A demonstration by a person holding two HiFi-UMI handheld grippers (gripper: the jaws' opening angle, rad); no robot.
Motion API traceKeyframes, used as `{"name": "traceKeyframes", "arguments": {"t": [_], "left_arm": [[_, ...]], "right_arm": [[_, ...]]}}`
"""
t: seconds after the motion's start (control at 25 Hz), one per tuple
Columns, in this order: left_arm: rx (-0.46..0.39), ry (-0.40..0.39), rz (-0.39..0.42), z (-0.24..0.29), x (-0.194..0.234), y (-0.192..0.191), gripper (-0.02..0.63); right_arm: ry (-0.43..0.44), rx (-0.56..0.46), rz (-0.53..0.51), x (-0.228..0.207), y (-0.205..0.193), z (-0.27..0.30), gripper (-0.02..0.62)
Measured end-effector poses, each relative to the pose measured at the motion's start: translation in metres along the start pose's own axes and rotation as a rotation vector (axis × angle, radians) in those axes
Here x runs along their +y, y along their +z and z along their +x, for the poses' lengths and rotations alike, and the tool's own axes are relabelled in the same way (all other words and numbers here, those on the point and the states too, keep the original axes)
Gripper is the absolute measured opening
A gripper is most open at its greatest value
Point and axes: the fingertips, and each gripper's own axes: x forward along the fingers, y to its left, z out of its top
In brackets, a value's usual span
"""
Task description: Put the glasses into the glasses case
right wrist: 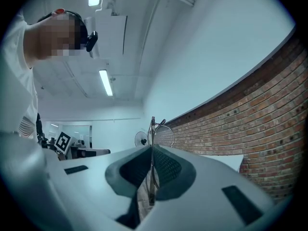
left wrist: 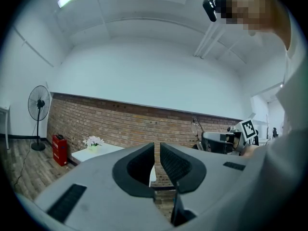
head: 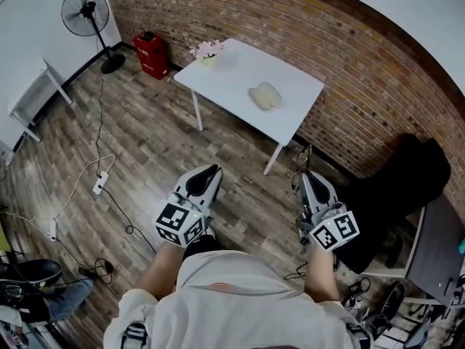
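A pale beige glasses case (head: 264, 96) lies on the white table (head: 290, 115) ahead of me, out of reach of both grippers. My right gripper (head: 305, 173) is shut on thin wire-framed glasses (head: 301, 160); in the right gripper view the frame (right wrist: 152, 143) stands upright, clamped between the pads, and a lens (right wrist: 166, 134) sticks out past the tips. My left gripper (head: 211, 169) is held level beside it, and its jaws (left wrist: 157, 150) are nearly together with nothing between them. The right gripper (left wrist: 243, 131) also shows at the right of the left gripper view.
A small vase of flowers (head: 208, 51) stands on the table's far corner. A standing fan (head: 91, 13) and a red box (head: 151, 54) are by the brick wall. A black chair (head: 396, 187) and a dark desk (head: 436, 253) are at my right. Cables and a power strip (head: 100, 184) lie on the wooden floor.
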Motion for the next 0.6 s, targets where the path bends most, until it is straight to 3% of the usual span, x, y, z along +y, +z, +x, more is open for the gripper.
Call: {"name": "traceKeyframes", "arguments": {"t": [0.32, 0.6], "left_arm": [[-0.019, 0.015, 0.001, 0.017, 0.107, 0.023, 0.044], [-0.012, 0.025, -0.012, 0.02, 0.167, 0.029, 0.044]], "right_arm": [[0.012, -0.015, -0.022, 0.007, 0.005, 0.112, 0.066], [0.024, 0.013, 0.004, 0.019, -0.011, 0.175, 0.066]]}}
